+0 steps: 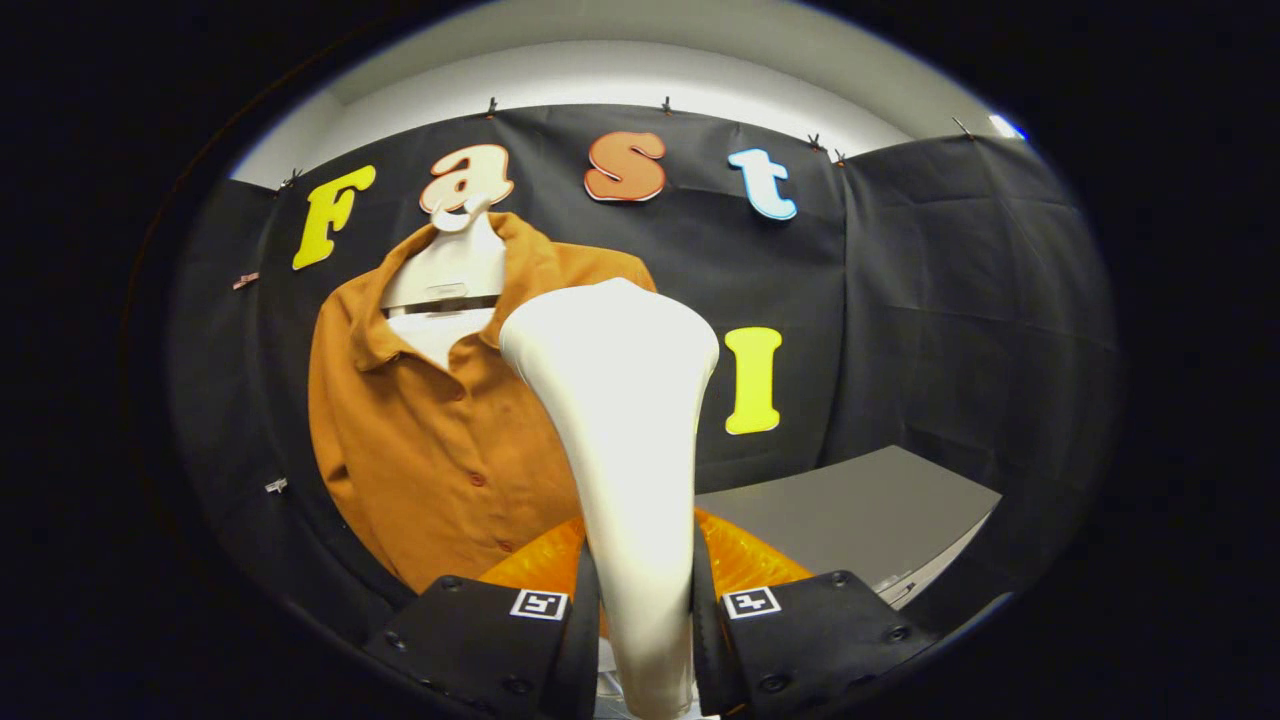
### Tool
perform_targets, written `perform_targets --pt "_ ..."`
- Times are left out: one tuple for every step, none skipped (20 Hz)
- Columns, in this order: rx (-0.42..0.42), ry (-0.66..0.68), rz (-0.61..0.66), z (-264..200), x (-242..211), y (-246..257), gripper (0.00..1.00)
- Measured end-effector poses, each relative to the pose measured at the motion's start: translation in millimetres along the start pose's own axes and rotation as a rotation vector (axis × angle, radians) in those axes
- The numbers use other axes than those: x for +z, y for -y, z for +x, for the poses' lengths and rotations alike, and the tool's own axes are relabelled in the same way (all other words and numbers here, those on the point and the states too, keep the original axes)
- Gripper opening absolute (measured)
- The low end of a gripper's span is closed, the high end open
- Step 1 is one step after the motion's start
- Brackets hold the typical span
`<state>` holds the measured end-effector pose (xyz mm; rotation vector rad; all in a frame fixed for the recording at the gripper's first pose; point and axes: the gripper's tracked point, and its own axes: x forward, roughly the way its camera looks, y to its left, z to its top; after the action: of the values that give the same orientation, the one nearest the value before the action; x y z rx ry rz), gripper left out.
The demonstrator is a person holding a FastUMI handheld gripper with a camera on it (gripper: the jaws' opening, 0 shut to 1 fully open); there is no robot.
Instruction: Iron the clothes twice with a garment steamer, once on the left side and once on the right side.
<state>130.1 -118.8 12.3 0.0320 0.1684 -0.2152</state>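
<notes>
A rust-orange buttoned shirt [430, 440] hangs on a white hanger [450, 265] against the booth's black wall, beyond and left of my fingers. My gripper [645, 625] is shut on the white garment steamer [620, 420], both fingers pressing its narrow handle. The steamer's wide head rises upright between the fingers and covers the shirt's right side. An orange translucent part of the steamer [745, 560] bulges behind the handle, just above the fingers.
A grey tabletop [860, 510] stretches to the right beyond the fingers, its front edge low on the right. Black cloth walls close the booth at the back and on the right side.
</notes>
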Motion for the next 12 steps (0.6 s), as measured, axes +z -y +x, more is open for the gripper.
perform_targets --pt "0.007 -0.005 -0.003 1.7 -2.0 -8.6 0.42" --pt "0.013 -0.013 -0.002 4.5 -4.8 -16.5 0.42" --pt "0.017 -0.023 -0.001 7.1 -7.2 -23.1 0.42" --pt "0.021 -0.029 0.001 11.3 -9.0 -29.1 0.42" --pt "0.022 -0.034 -0.002 15.8 -10.7 -34.0 0.42" --pt "0.021 -0.039 -0.006 20.2 -12.3 -37.4 0.42" --pt "0.022 -0.045 -0.011 25.7 -13.8 -40.8 0.42" --pt "0.025 -0.054 -0.014 31.8 -16.4 -44.0 0.42" --pt "0.024 -0.065 -0.016 38.0 -19.2 -46.0 0.42" --pt "0.021 -0.077 -0.019 44.4 -21.6 -46.4 0.42" --pt "0.016 -0.088 -0.020 50.0 -23.7 -46.5 0.42" --pt "0.009 -0.098 -0.024 55.6 -25.8 -45.2 0.42"
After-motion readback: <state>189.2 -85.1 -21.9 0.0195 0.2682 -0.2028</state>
